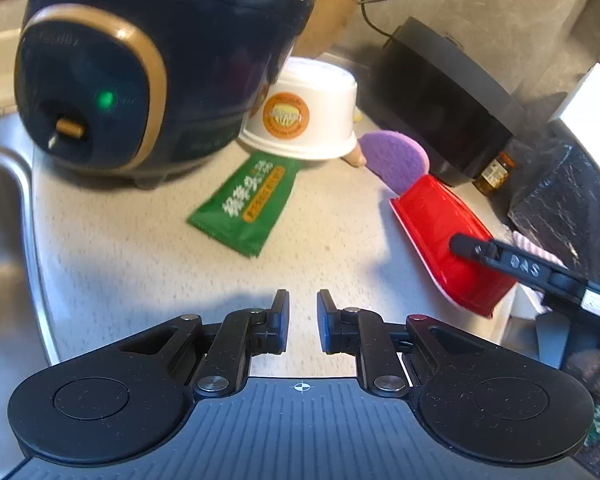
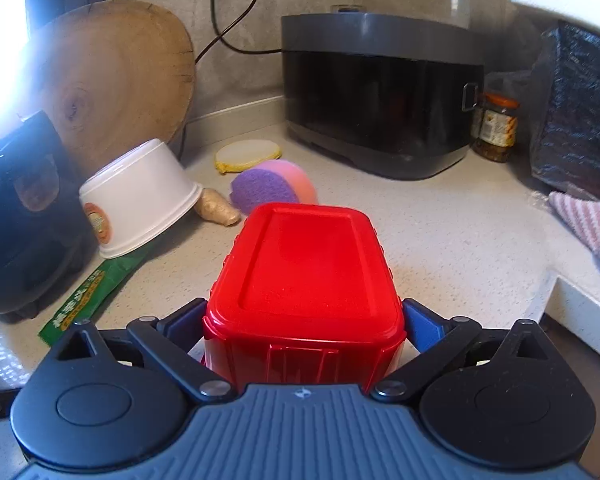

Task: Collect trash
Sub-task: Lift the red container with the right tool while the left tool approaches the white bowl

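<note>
A red plastic box point(image 2: 304, 272) lies upside down between the blue pads of my right gripper point(image 2: 304, 320), which is shut on it just above the speckled counter. In the left wrist view the red plastic box point(image 1: 440, 236) appears at the right with one right finger point(image 1: 500, 258) across it. My left gripper point(image 1: 303, 306) hovers over bare counter, jaws slightly apart with nothing between them. A green snack wrapper point(image 1: 246, 200) lies flat ahead of it. Behind the wrapper, a white paper bowl point(image 1: 304, 112) rests upside down beside a purple sponge point(image 1: 394, 160).
A dark blue rice cooker point(image 1: 140, 68) stands at the left by the steel sink point(image 1: 0, 220). A black appliance point(image 2: 380, 92), a jar point(image 2: 494, 128), a black bag point(image 2: 580, 112) and a striped cloth point(image 2: 588, 228) line the back right. A wooden board point(image 2: 116, 80) leans on the wall.
</note>
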Action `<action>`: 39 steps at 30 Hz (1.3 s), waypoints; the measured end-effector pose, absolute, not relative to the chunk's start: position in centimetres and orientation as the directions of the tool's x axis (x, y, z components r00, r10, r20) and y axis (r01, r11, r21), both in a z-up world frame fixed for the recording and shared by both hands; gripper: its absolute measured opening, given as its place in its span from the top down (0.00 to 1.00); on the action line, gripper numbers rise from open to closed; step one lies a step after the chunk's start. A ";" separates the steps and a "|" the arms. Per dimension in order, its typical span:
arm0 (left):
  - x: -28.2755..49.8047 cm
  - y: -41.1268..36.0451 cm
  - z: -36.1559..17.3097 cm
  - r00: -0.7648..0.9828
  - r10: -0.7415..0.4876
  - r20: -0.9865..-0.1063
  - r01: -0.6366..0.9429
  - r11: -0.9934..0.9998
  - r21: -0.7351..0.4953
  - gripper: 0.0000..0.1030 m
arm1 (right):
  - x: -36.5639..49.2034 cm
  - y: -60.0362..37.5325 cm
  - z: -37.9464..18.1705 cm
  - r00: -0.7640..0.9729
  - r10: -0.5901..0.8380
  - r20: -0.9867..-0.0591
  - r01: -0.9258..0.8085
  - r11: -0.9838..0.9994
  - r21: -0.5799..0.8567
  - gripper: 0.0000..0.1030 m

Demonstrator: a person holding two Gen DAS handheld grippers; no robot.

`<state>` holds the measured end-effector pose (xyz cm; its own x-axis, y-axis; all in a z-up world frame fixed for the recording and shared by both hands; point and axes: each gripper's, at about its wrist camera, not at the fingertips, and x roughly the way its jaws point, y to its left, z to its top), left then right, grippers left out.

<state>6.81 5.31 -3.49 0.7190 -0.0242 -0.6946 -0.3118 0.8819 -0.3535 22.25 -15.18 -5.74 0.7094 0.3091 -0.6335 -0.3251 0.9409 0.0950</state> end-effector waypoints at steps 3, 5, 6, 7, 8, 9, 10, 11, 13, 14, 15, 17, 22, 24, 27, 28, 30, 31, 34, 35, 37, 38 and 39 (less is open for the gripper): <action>8.2 5.1 -2.7 0.730 0.021 -0.683 -0.290 0.915 -0.281 0.83 | 22.3 -15.2 -6.0 0.701 0.325 -0.634 -0.346 0.933 0.096 0.03; 9.0 5.3 -2.2 0.732 0.038 -0.680 -0.295 0.918 -0.266 0.83 | 22.1 -15.5 -5.8 0.708 0.334 -0.623 -0.353 0.931 0.098 0.03; 9.3 5.4 -2.0 0.737 0.039 -0.675 -0.292 0.918 -0.266 0.83 | 22.0 -15.8 -5.7 0.711 0.342 -0.615 -0.357 0.928 0.103 0.03; 9.6 5.3 -1.8 0.742 0.040 -0.670 -0.285 0.923 -0.261 0.83 | 22.1 -16.1 -5.5 0.713 0.350 -0.608 -0.362 0.926 0.108 0.03; 10.1 5.2 -1.7 0.746 0.042 -0.665 -0.272 0.930 -0.247 0.83 | 22.1 -16.5 -5.4 0.714 0.356 -0.603 -0.366 0.924 0.112 0.03; 10.6 5.0 -1.5 0.751 0.045 -0.658 -0.254 0.940 -0.226 0.83 | 22.3 -16.8 -5.3 0.716 0.361 -0.598 -0.368 0.922 0.116 0.03; 11.3 4.8 -1.4 0.760 0.046 -0.649 -0.230 0.952 -0.201 0.83 | 22.6 -17.2 -5.2 0.716 0.366 -0.595 -0.369 0.921 0.123 0.03; 11.9 4.6 -1.4 0.767 0.046 -0.640 -0.206 0.962 -0.178 0.83 | 22.8 -17.6 -5.1 0.715 0.374 -0.591 -0.370 0.919 0.135 0.03; 13.5 4.0 -1.5 0.768 0.058 -0.638 -0.165 0.980 -0.109 0.83 | 22.9 -18.6 -4.9 0.709 0.419 -0.568 -0.381 0.904 0.192 0.03; 14.3 3.6 -1.5 0.764 0.083 -0.640 -0.161 0.985 -0.065 0.83 | 22.9 -19.1 -4.9 0.701 0.448 -0.554 -0.391 0.892 0.227 0.03; 15.2 3.2 -1.7 0.757 0.115 -0.644 -0.159 0.987 -0.010 0.83 | 22.9 -19.4 -5.0 0.692 0.474 -0.544 -0.401 0.880 0.256 0.03; 16.7 2.5 -2.3 0.744 0.191 -0.640 -0.170 0.981 0.094 0.81 | 23.0 -19.7 -5.4 0.675 0.496 -0.546 -0.414 0.868 0.276 0.03; 19.6 2.7 -4.5 0.693 0.324 -0.644 -0.233 0.946 0.225 0.81 | 22.7 -19.4 -6.4 0.692 0.436 -0.575 -0.411 0.893 0.182 0.03; 20.1 3.0 -5.4 0.673 0.312 -0.670 -0.222 0.950 0.219 0.81 | 23.0 -20.0 -6.6 0.681 0.448 -0.579 -0.410 0.889 0.206 0.03; 20.2 3.7 -6.3 0.661 0.272 -0.699 -0.216 0.962 0.169 0.77 | 23.7 -21.2 -7.1 0.644 0.496 -0.583 -0.396 0.867 0.301 0.03; 20.1 3.9 -6.4 0.660 0.265 -0.702 -0.226 0.962 0.151 0.77 | 23.9 -21.4 -7.2 0.639 0.500 -0.584 -0.389 0.865 0.316 0.03; 19.5 4.3 -6.4 0.658 0.242 -0.713 -0.231 0.966 0.114 0.77 | 24.0 -21.4 -7.3 0.650 0.480 -0.589 -0.382 0.877 0.293 0.03; 19.2 4.4 -6.4 0.652 0.229 -0.723 -0.229 0.968 0.099 0.78 | 23.9 -21.2 -7.3 0.659 0.468 -0.588 -0.383 0.882 0.274 0.03; 18.0 4.2 -6.3 0.637 0.181 -0.750 -0.216 0.975 0.053 0.79 | 23.9 -20.9 -7.1 0.667 0.464 -0.583 -0.392 0.884 0.255 0.03; 17.6 4.1 -6.3 0.638 0.172 -0.751 -0.212 0.976 0.043 0.79 | 23.9 -20.8 -7.1 0.666 0.465 -0.582 -0.395 0.883 0.254 0.03; 16.8 4.0 -6.3 0.641 0.162 -0.750 -0.217 0.976 0.025 0.79 | 24.1 -20.6 -7.1 0.670 0.457 -0.585 -0.394 0.887 0.241 0.02; 16.5 4.0 -6.2 0.645 0.157 -0.748 -0.223 0.975 0.013 0.79 | 24.1 -20.4 -7.1 0.673 0.448 -0.589 -0.393 0.891 0.229 0.02; 16.2 3.9 -6.2 0.647 0.155 -0.747 -0.228 0.974 0.005 0.79 | 24.1 -20.2 -7.1 0.677 0.439 -0.591 -0.394 0.894 0.214 0.03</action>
